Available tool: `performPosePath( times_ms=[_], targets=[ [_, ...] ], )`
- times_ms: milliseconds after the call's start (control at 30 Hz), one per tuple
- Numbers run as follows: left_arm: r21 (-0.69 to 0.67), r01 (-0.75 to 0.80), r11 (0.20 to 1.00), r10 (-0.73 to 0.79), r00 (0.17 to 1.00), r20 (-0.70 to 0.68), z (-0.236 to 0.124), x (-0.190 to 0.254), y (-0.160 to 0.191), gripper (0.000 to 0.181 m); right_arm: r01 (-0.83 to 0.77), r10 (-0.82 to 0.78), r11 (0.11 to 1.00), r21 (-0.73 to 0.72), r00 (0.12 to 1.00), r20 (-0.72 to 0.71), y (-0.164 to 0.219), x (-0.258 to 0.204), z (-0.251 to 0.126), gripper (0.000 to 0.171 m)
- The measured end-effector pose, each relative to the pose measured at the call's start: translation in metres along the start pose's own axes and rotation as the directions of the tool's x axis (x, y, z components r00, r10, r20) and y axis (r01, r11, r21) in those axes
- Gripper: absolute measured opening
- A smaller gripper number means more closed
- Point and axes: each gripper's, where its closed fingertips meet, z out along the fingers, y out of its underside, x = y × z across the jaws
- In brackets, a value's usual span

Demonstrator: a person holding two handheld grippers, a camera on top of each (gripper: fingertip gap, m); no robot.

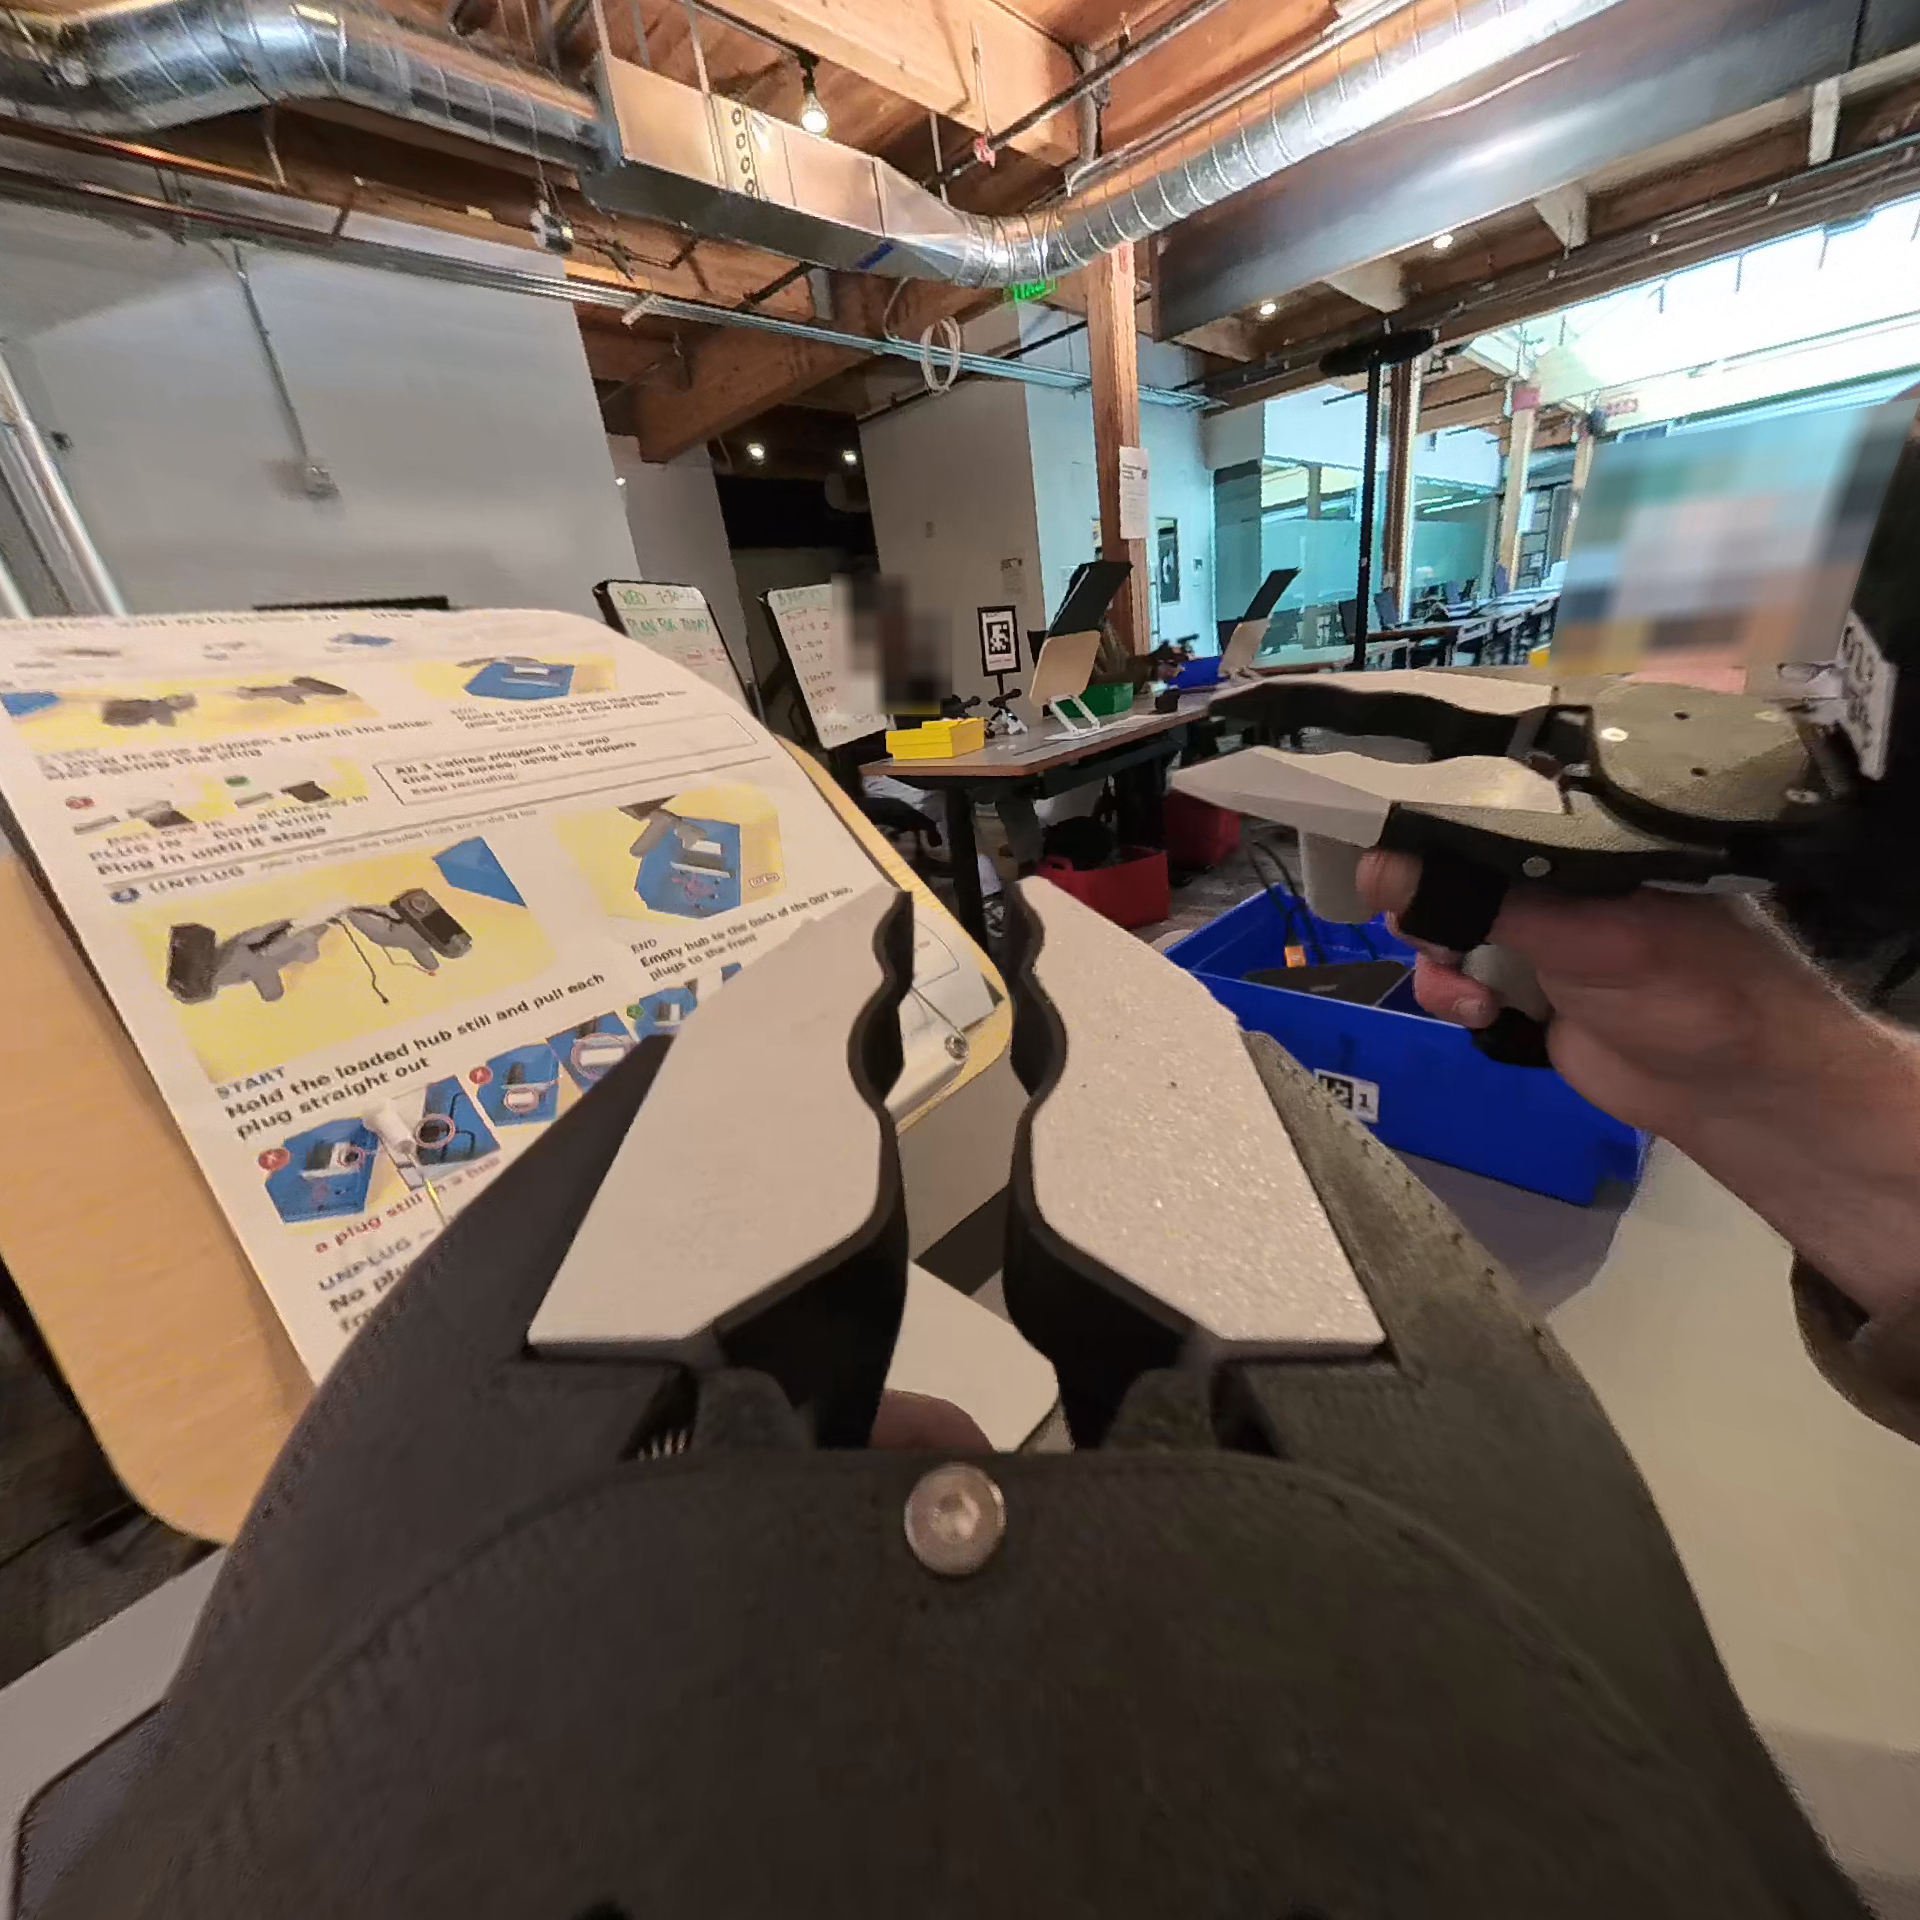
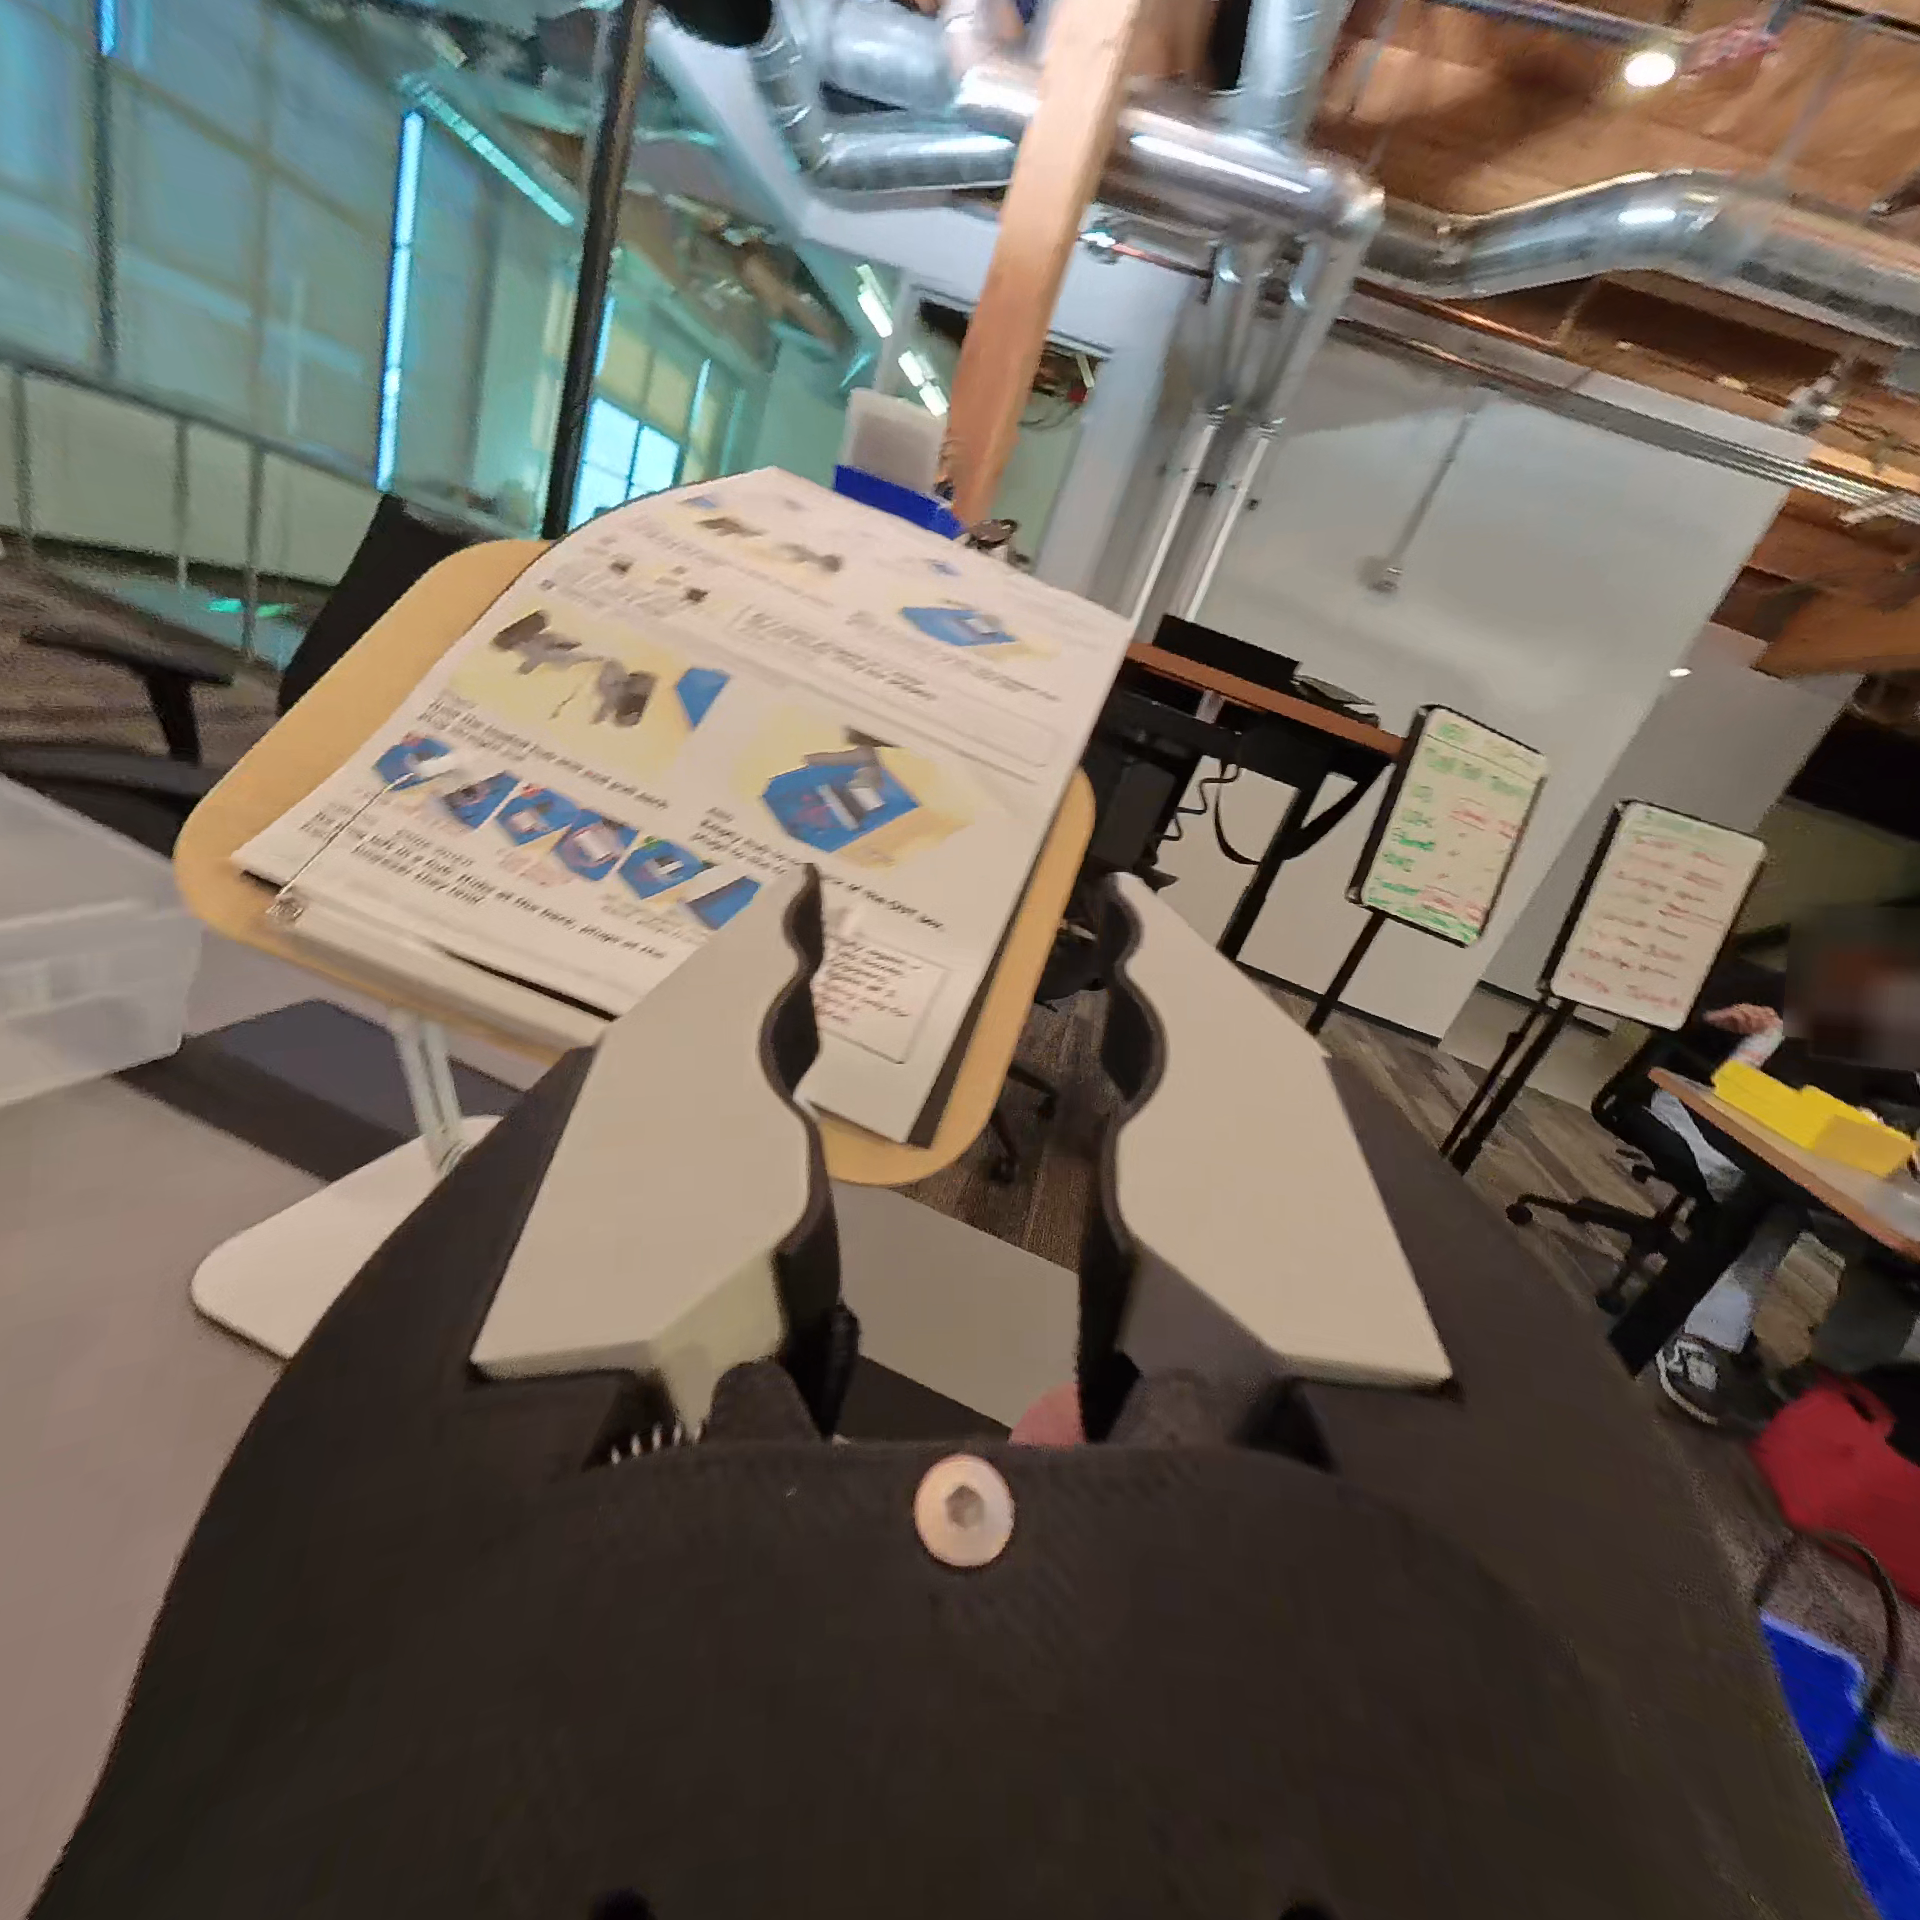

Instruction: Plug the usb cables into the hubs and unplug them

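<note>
Both grippers are raised in the air and point at an instruction sheet (image 1: 364, 831) on a wooden stand; neither holds anything. My left gripper (image 1: 961, 904) has its fingers a little apart with only air between them. My right gripper (image 2: 961, 894) is wide open and empty; it also shows in the left wrist view (image 1: 1205, 743), held by a hand at the right. A blue bin (image 1: 1455, 1101) sits below it, with a dark hub (image 1: 1330, 982) and a cable with an orange plug (image 1: 1294, 951) inside. The bin's corner shows in the right wrist view (image 2: 1829, 1745).
The sheet stand (image 2: 727, 748) rises from a white foot (image 2: 312, 1278) on the grey table. A clear plastic box (image 2: 73, 935) is at the left. Farther off are a desk with a yellow box (image 1: 935, 738), whiteboards (image 2: 1455, 831), chairs and a seated person. About 30 cm separates my left fingertips from the white foot (image 2: 312, 1278).
</note>
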Motion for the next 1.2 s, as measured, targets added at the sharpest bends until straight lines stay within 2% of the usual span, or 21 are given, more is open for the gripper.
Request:
performPosePath(
  times_ms=[33, 133, 233, 400, 533, 633, 800, 900, 1033, 1133, 1200],
  targets=[
    [-0.004, -0.021, 1.000, 0.021, 1.000, 0.018, 0.001, 0.000, -0.004, 0.020, -0.023, 0.023, 1.000, 0.011, 1.000, -0.020, -0.002, 0.011, -0.004, 0.060],
    [-0.038, -0.053, 0.998, 0.054, 0.998, 0.036, 0.008, 0.000, -0.012, 0.035, -0.076, 0.079, 0.996, 0.047, 0.994, -0.075, -0.006, 0.042, -0.015, 0.061],
    [-0.094, -0.115, 0.989, 0.121, 0.991, 0.055, 0.007, -0.005, -0.023, 0.047, -0.117, 0.126, 0.990, 0.077, 0.984, -0.129, -0.008, 0.068, -0.026, 0.070],
    [-0.157, -0.191, 0.969, 0.212, 0.968, 0.135, -0.033, -0.032, -0.039, 0.051, -0.169, 0.193, 0.976, 0.135, 0.963, -0.188, -0.017, 0.098, -0.043, 0.075],
    [-0.256, -0.205, 0.944, 0.272, 0.928, 0.257, -0.100, -0.068, -0.037, 0.058, -0.204, 0.251, 0.953, 0.224, 0.945, -0.208, -0.049, 0.115, -0.066, 0.079],
    [-0.303, -0.168, 0.938, 0.284, 0.873, 0.395, -0.170, -0.105, -0.040, 0.060, -0.253, 0.309, 0.932, 0.262, 0.929, -0.203, -0.079, 0.124, -0.088, 0.082],
    [-0.321, -0.067, 0.945, 0.257, 0.759, 0.598, -0.293, -0.158, -0.041, 0.061, -0.215, 0.256, 0.957, 0.196, 0.941, -0.220, -0.112, 0.154, -0.114, 0.083],
    [-0.320, -0.002, 0.947, 0.234, 0.686, 0.689, -0.348, -0.186, -0.032, 0.065, -0.169, 0.193, 0.978, 0.124, 0.956, -0.221, -0.120, 0.178, -0.134, 0.084],
    [-0.320, 0.121, 0.940, 0.168, 0.651, 0.741, -0.384, -0.214, 0.003, 0.072, -0.088, 0.066, 0.995, -0.050, 0.939, -0.337, -0.084, 0.230, -0.168, 0.086],
    [-0.330, 0.215, 0.919, 0.111, 0.662, 0.741, -0.389, -0.230, 0.039, 0.083, -0.141, 0.070, 0.970, -0.200, 0.943, -0.325, -0.025, 0.254, -0.190, 0.089],
    [-0.350, 0.255, 0.901, 0.098, 0.668, 0.738, -0.388, -0.238, 0.062, 0.080, -0.185, 0.076, 0.936, -0.299, 0.936, -0.344, 0.022, 0.271, -0.207, 0.089]
  ],
)
